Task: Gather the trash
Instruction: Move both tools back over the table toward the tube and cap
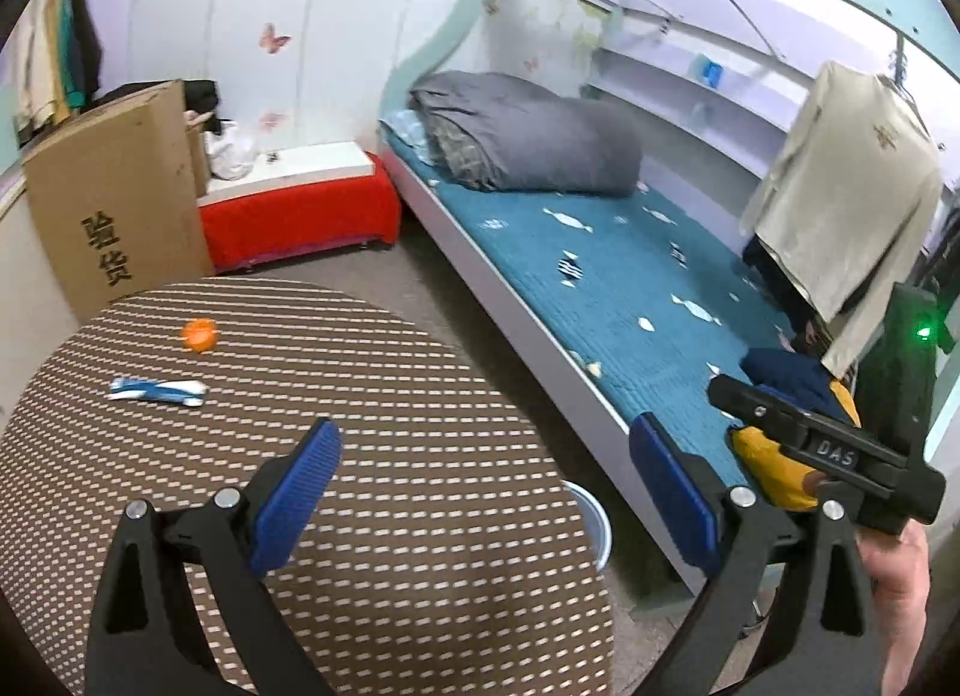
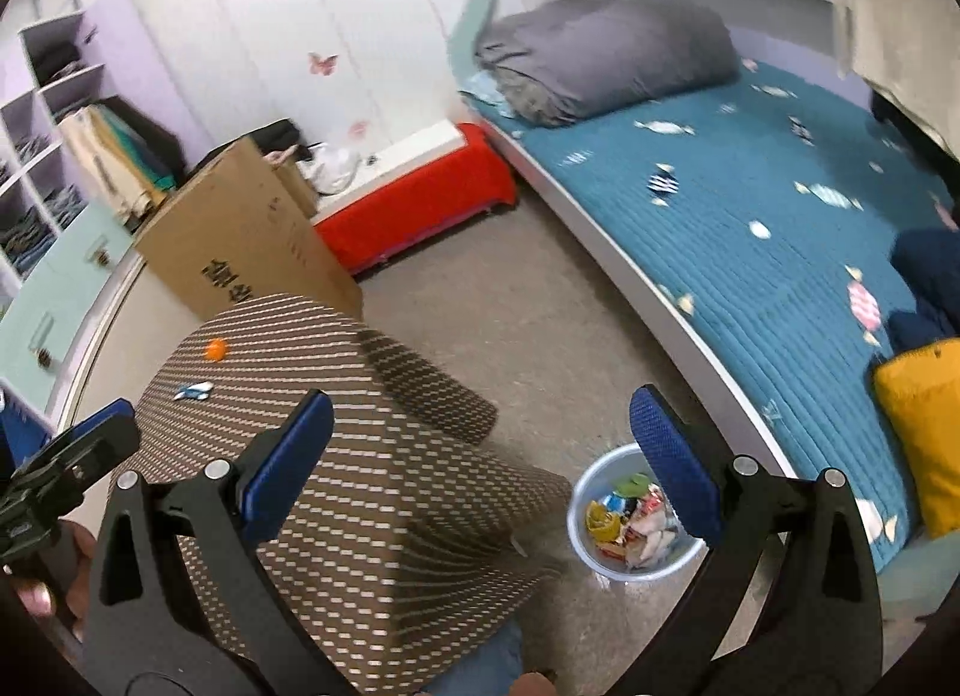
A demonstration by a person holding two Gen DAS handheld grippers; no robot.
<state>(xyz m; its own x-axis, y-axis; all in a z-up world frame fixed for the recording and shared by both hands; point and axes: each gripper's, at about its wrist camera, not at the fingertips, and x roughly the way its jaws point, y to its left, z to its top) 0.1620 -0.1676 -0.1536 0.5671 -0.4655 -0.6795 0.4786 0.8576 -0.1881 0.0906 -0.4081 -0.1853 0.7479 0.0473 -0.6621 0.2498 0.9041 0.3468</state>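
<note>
Left gripper (image 1: 486, 492) and right gripper (image 2: 480, 468): jaws spread wide, nothing held. On the striped table (image 1: 372, 456) lie a blue-white wrapper (image 1: 157, 392) and, beyond it, an orange piece (image 1: 200, 335), well apart from both grippers. Only the right wrist view reveals the bin's (image 2: 630, 573) wrapper contents; the left view shows merely its rim beside the bed (image 1: 600, 276)
</note>
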